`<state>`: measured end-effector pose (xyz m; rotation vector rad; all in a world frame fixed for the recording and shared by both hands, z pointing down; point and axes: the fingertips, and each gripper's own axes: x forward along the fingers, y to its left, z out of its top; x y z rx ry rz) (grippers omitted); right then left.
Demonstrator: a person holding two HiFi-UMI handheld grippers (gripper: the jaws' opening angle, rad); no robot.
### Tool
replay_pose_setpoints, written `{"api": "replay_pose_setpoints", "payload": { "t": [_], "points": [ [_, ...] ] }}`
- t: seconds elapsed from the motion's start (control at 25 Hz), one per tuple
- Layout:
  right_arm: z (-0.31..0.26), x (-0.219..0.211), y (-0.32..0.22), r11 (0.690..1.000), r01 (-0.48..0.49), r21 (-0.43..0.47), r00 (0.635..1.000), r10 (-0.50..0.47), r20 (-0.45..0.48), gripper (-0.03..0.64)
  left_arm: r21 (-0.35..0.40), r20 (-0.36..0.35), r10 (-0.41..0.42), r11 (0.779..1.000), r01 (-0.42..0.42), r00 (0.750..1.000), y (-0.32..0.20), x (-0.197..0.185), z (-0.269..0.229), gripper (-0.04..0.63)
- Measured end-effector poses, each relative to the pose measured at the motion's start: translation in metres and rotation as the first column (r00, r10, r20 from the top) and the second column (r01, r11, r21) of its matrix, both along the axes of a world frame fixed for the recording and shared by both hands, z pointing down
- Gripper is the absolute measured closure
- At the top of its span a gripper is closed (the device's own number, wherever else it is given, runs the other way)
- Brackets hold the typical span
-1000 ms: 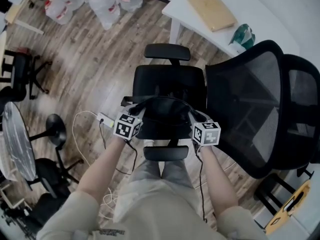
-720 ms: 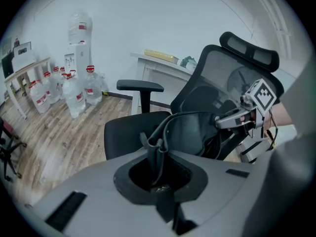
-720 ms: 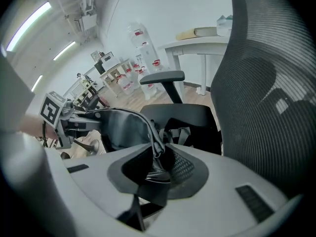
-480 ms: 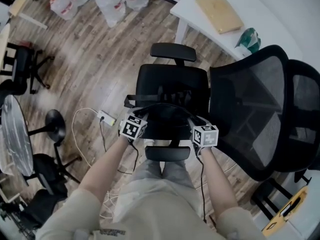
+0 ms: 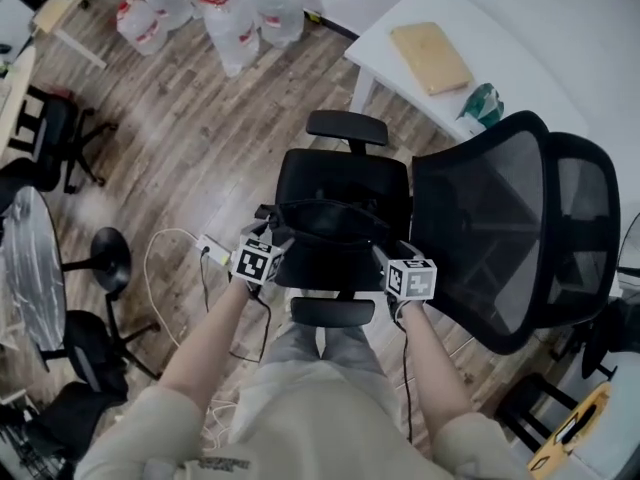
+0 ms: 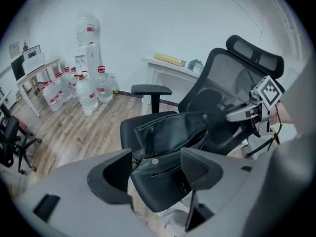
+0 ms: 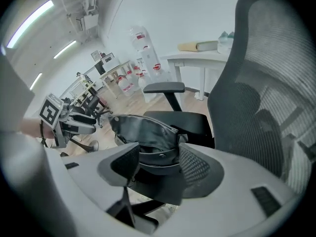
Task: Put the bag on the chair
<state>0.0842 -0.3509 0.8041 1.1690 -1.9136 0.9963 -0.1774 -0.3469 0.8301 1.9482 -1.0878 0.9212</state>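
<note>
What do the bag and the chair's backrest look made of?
Bag: probably black leather or faux leather, smooth with a soft sheen and round snaps. Backrest: black see-through mesh stretched in a hard frame, likely plastic.

Left hand-held gripper (right hand-held gripper too) just opened, releasing the bag.

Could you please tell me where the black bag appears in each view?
Head view: bag at centre, on the chair seat.
Left gripper view: bag at centre, just beyond the jaws.
Right gripper view: bag left of centre, beyond the jaws.
Shared landmark: the chair's far armrest.
</note>
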Motion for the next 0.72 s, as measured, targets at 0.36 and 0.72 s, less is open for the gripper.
{"api": "replay_pose_setpoints", "payload": {
  "t": [0.36, 0.72],
  "points": [
    [-0.119, -0.018, -0.02, 0.989, -0.042, 0.144, 0.989, 0.021, 0.143, 0.421, 0.103, -0.089, -0.047, 0.993, 0.056, 0.995, -0.001, -0.015, -0.093, 0.293],
    [-0.263, -0.039, -0.027, 0.929, -0.026, 0.37, 0.968, -0.069, 0.242, 0.499, 0.331, -0.122, -0.017, 0.942, 0.057, 0.992, -0.015, -0.021, -0.211, 0.365]
  ]
}}
